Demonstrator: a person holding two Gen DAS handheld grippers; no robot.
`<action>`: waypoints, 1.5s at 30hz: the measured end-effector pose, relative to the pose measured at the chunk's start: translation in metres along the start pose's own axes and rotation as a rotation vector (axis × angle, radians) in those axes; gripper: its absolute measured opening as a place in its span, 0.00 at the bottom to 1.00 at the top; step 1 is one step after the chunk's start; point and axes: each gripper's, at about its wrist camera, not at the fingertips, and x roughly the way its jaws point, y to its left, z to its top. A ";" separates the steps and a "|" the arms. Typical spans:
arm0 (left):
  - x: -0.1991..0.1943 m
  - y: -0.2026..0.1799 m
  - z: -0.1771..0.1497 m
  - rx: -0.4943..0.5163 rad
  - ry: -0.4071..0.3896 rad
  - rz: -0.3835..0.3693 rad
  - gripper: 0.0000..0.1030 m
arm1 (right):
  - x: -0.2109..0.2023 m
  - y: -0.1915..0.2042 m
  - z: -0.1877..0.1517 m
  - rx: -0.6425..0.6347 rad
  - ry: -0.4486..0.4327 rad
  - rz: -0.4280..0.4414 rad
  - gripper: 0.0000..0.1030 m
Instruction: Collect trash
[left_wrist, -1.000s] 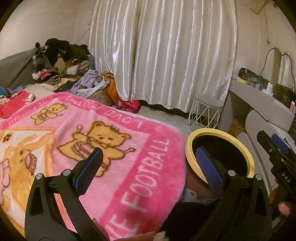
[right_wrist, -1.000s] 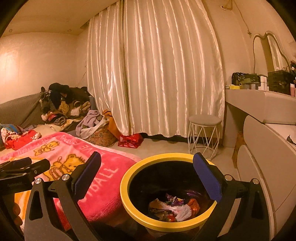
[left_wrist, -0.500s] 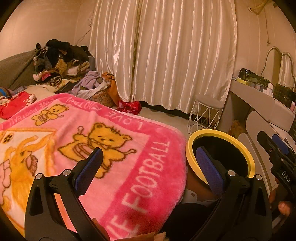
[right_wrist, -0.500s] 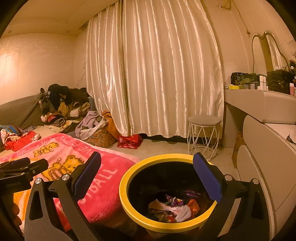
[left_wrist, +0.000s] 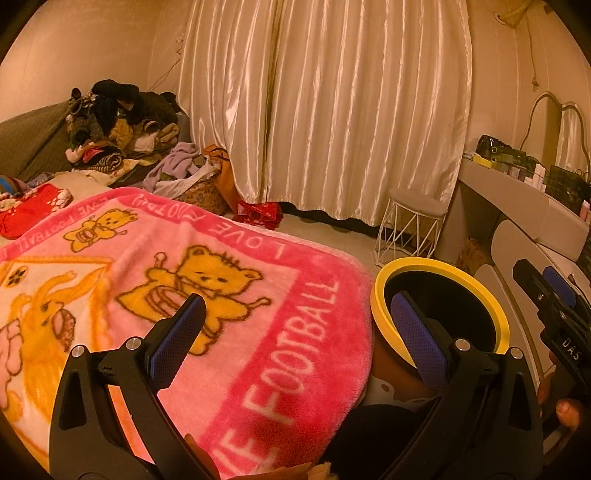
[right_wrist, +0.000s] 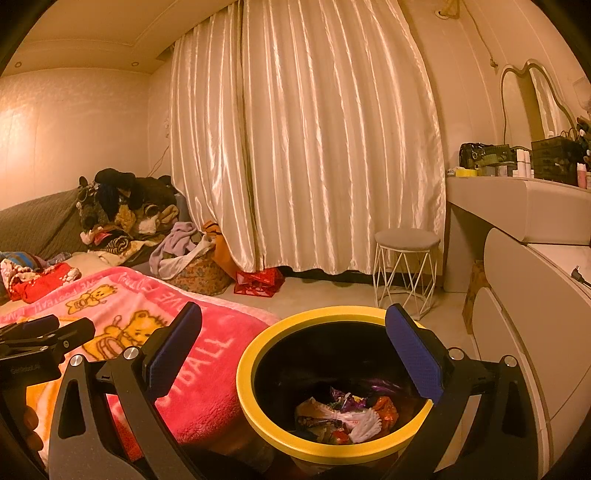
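Observation:
A black trash bin with a yellow rim (right_wrist: 258, 350) stands beside the bed; several crumpled wrappers (right_wrist: 347, 417) lie at its bottom. It also shows in the left wrist view (left_wrist: 439, 264). My right gripper (right_wrist: 291, 343) is open and empty, held above the bin's mouth. My left gripper (left_wrist: 295, 328) is open and empty, over the edge of the pink teddy-bear blanket (left_wrist: 221, 295), left of the bin. The right gripper's side shows at the right edge of the left wrist view (left_wrist: 554, 306).
A white wire stool (right_wrist: 406, 266) stands before the cream curtain (right_wrist: 314, 147). A grey vanity (right_wrist: 524, 206) with bottles and drawers is on the right. A clothes pile (right_wrist: 122, 210), a basket (right_wrist: 195, 269) and a red bag (right_wrist: 258, 282) lie beyond the bed.
Both grippers stayed open and empty. The views drifted only slightly; the right gripper rose a little over the bin.

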 end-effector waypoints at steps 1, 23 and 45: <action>0.000 0.000 0.000 0.000 0.000 0.000 0.90 | 0.000 0.000 0.000 0.000 0.000 0.000 0.94; 0.000 0.000 -0.001 0.002 0.001 0.001 0.90 | 0.000 0.001 0.000 0.000 0.000 0.002 0.94; -0.066 0.303 -0.043 -0.411 0.173 0.739 0.90 | 0.066 0.318 -0.005 -0.336 0.450 0.799 0.94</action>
